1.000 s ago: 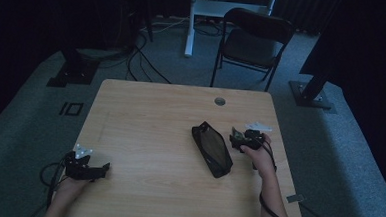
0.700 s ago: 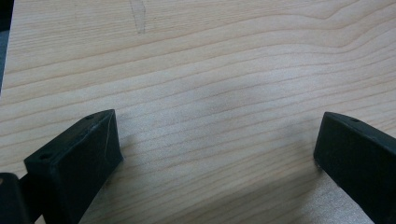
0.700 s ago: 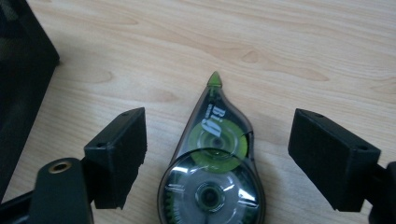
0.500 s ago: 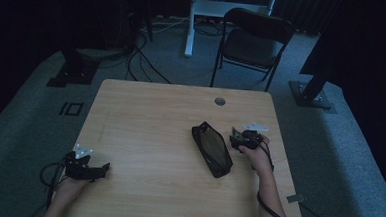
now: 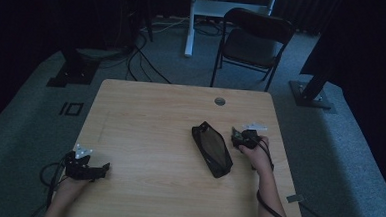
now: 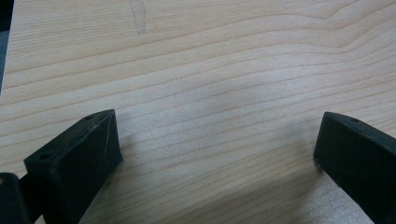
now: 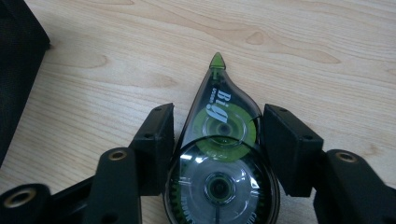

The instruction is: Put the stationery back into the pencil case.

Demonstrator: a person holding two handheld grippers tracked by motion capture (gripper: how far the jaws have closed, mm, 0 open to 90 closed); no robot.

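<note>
Spreading across the middle of the high view is the light wooden table (image 5: 154, 136), with a round grommet hole (image 5: 220, 101) near its far edge. Behind it on the grey floor stands a dark folding chair (image 5: 254, 41). On the table's right half lies a black zip pouch (image 5: 211, 148), slanted, and just beside it to the right sits the right gripper (image 5: 238, 139) in the person's right hand (image 5: 257, 153). Look along its jaws: they're closed in on a correction tape dispenser (image 7: 219, 154), smoky clear shell, green reels, green tip pointing away, flat on the wood, both pads pressed to its sides. Down at the near left corner, the left gripper (image 5: 97, 171) rests low over bare wood, jaws spread wide with nothing between them.
</note>
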